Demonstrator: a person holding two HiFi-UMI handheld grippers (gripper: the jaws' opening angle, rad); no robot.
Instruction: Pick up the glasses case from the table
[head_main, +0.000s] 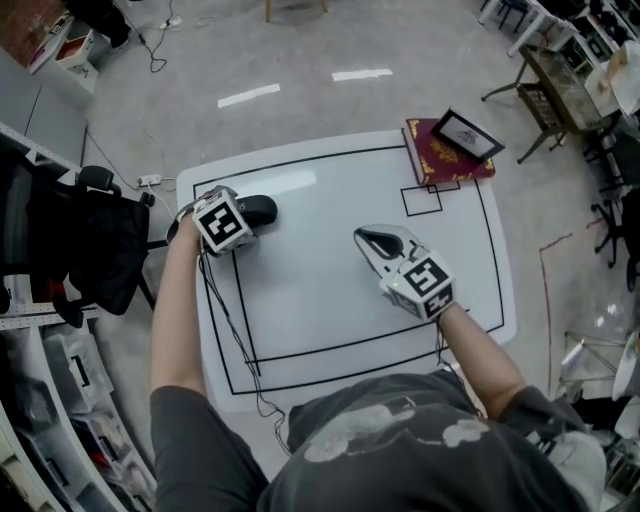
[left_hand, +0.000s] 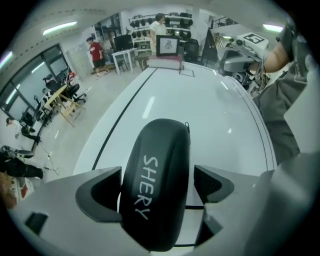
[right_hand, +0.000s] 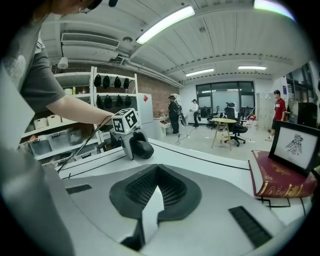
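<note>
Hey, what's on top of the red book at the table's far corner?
A framed picture stands upright on the book. The cover under the frame is hidden, so anything beneath it can't be seen.

Site: open-plan lab or workshop. Evidence logged: a white tabletop (head_main: 330, 300) was marked out with black lines (head_main: 237, 300) as a work zone. It stood on a bare grey floor (head_main: 330, 40) with a power strip (head_main: 150, 181) and loose cables (head_main: 155, 55). Metal shelving (right_hand: 65, 107) held storage bins (right_hand: 40, 145) against a brick wall (right_hand: 160, 95). Strip lights (right_hand: 165, 22) and a ceiling air unit (right_hand: 90, 40) hung overhead. Further off were desks with monitors (left_hand: 122, 42), office chairs (right_hand: 235, 127) and several people standing (right_hand: 175, 112).
</note>
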